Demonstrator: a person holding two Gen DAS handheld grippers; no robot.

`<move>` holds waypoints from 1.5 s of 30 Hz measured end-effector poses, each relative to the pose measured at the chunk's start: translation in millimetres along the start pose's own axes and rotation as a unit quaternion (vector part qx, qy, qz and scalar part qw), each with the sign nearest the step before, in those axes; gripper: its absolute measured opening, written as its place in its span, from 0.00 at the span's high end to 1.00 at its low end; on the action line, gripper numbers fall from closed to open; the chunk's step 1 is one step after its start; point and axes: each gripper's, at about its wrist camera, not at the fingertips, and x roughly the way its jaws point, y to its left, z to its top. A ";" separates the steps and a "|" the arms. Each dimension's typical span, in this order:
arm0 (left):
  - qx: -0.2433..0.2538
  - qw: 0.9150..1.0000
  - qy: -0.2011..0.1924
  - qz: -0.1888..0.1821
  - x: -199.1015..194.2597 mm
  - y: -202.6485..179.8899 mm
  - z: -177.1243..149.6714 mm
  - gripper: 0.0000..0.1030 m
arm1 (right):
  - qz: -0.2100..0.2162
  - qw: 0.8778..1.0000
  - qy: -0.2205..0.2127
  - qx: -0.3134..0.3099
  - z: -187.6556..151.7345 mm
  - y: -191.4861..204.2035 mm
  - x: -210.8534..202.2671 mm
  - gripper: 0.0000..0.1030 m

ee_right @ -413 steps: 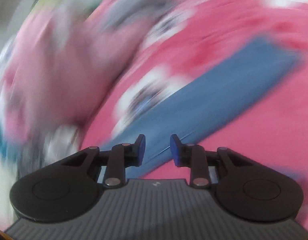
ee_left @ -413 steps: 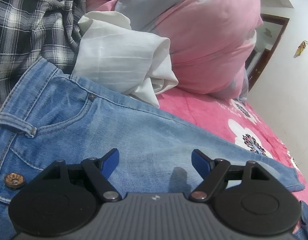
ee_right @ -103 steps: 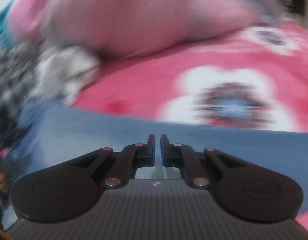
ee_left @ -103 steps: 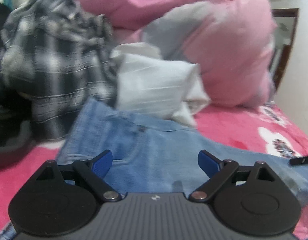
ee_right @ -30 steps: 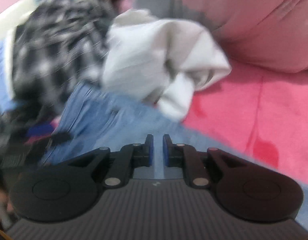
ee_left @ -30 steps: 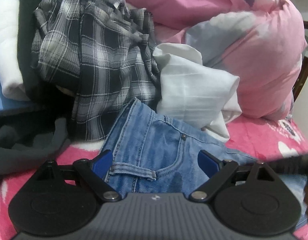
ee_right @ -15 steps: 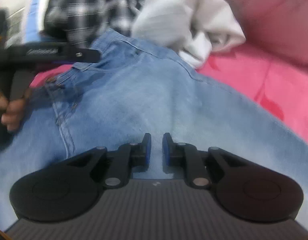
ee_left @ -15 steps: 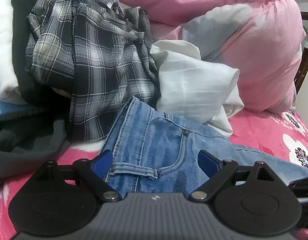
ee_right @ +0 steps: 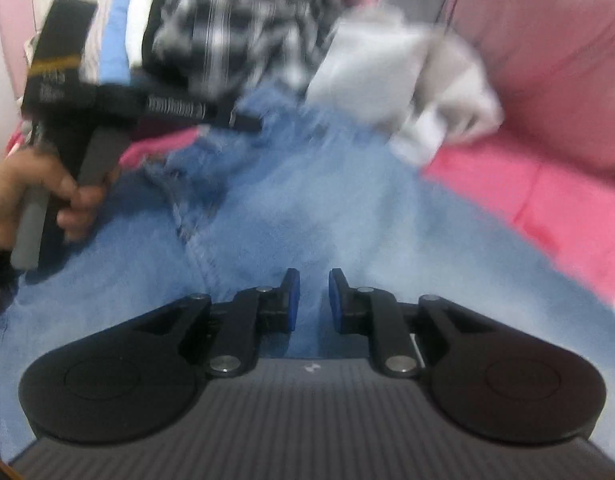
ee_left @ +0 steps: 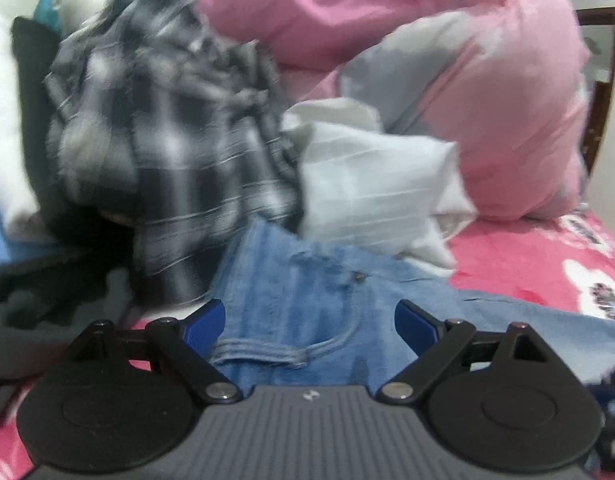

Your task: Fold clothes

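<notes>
Seen from the left wrist, the left gripper [ee_left: 309, 322] hangs with its blue-padded jaws spread wide and nothing between them, poised over the waistband end of a pair of light blue denim jeans [ee_left: 307, 300] lying flat on a pink floral bedspread [ee_left: 547, 268]. Behind the jeans sit a crumpled black-and-white plaid shirt [ee_left: 167, 140], a bundled white cloth [ee_left: 371, 192] and a puffy pink-and-grey duvet [ee_left: 487, 80]; the picture is blurred. From the right wrist, the right gripper [ee_right: 310, 300] hovers low over the middle of the same denim, its jaws parted by a narrow gap and just now opening, with no fabric pinched between the pads, only the jeans' surface showing beyond them. At the left edge, a person's hand [ee_right: 31, 196] grips the black-and-grey handle of the other gripper, whose fingers reach over the jeans' waistband near the plaid shirt. The white cloth lies just beyond the jeans to the right, against the pink duvet.
</notes>
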 end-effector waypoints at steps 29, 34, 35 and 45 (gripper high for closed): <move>0.118 0.992 0.043 -0.013 19.9 -49.4 -23.7 0.10 | -0.096 0.977 0.023 0.187 33.8 -125.1 64.3 0.87; 0.125 0.991 0.040 -0.009 19.6 -53.2 -24.0 0.10 | 0.004 0.987 0.056 0.151 26.8 -91.5 70.7 0.88; 0.127 0.991 0.039 -0.010 18.9 -53.2 -24.5 0.10 | -0.002 0.988 0.058 0.144 29.3 -88.5 76.0 0.88; 0.117 0.992 0.046 -0.013 21.5 -49.8 -22.4 0.10 | -0.133 0.955 0.029 0.265 -0.4 -179.5 -3.4 0.87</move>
